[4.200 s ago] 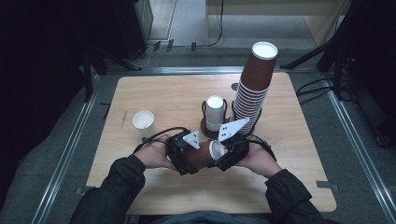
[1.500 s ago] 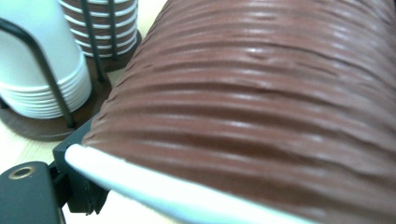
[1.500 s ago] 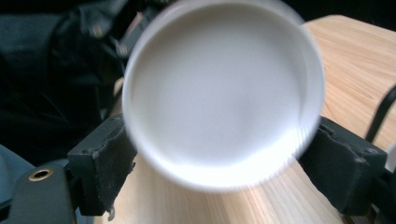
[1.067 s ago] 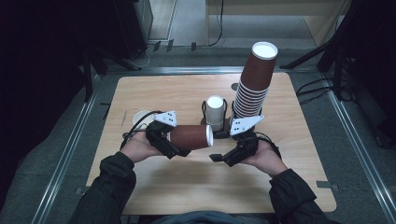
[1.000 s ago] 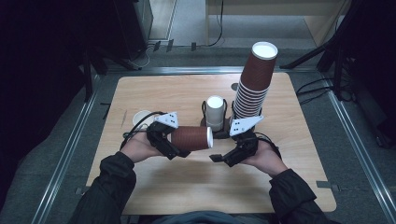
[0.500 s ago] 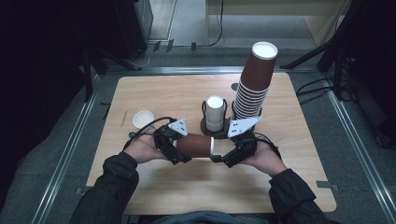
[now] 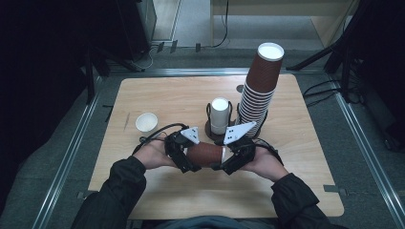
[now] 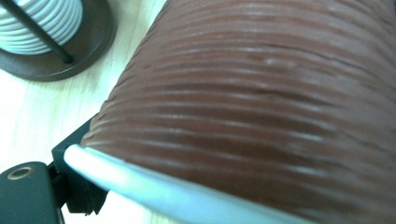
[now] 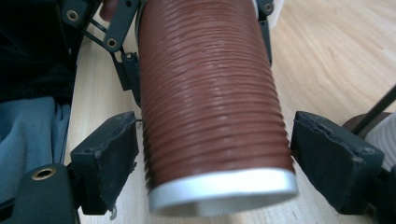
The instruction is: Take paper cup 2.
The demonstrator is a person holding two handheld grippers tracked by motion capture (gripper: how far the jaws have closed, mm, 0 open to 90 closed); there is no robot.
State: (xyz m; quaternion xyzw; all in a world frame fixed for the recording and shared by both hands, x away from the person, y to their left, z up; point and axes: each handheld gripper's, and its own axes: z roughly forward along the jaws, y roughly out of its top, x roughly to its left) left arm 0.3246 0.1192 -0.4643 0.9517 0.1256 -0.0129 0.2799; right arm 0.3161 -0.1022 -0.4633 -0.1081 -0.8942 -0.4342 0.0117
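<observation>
Wooden table, high view: we see the brown ribbed cup lying sideways at near centre between left gripper and right gripper. Left gripper view: we cannot tell its jaw state. Right gripper view: jaws apart, flanking the cup's white rim without touching.

A dim lab-like recording space: a wooden table inside metal floor rails, with cables on grey flooring
</observation>
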